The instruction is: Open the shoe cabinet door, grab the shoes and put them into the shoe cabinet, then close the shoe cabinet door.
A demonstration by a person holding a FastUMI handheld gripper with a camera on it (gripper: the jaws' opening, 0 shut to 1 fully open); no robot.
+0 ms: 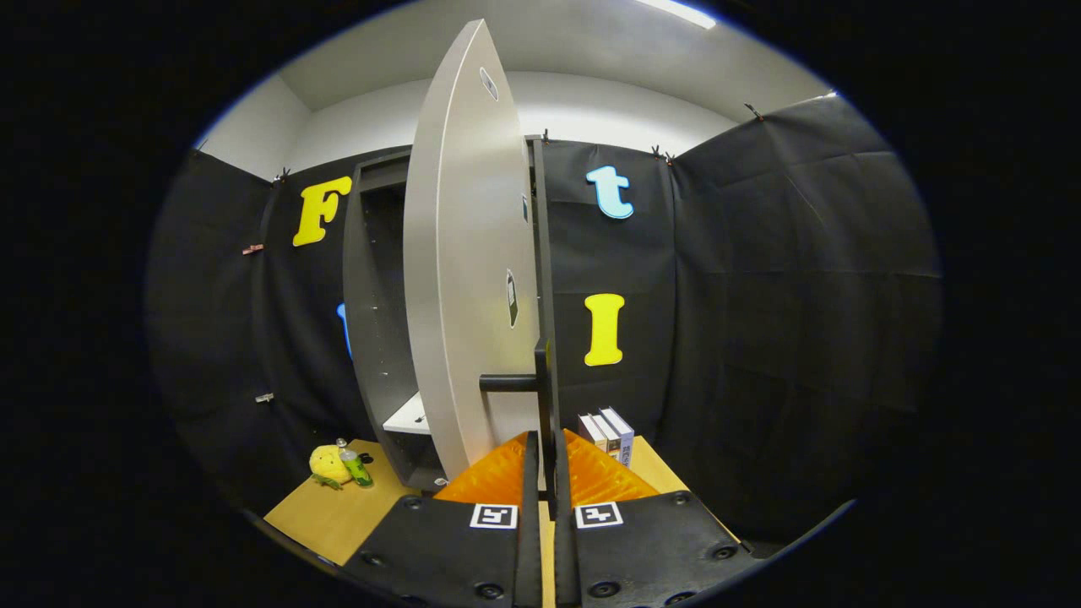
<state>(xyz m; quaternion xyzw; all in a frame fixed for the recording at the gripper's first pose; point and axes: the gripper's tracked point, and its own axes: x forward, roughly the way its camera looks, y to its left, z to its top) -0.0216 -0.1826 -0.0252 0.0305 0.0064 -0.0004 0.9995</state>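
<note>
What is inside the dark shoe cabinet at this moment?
The dark shoe cabinet shows a bare side wall and one white shelf low down. The half-open grey door, whose black handle the gripper is shut on, covers the rest.

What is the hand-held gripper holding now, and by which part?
The hand-held gripper is shut on the cabinet door handle, gripping the lower end of its vertical bar; the cabinet door stands open.

The cabinet door (460,279) looks smooth and a bit shiny, like painted board. Its handle (545,405) is dark and matt. The worktop (338,511) looks like pale, smooth wood.
</note>
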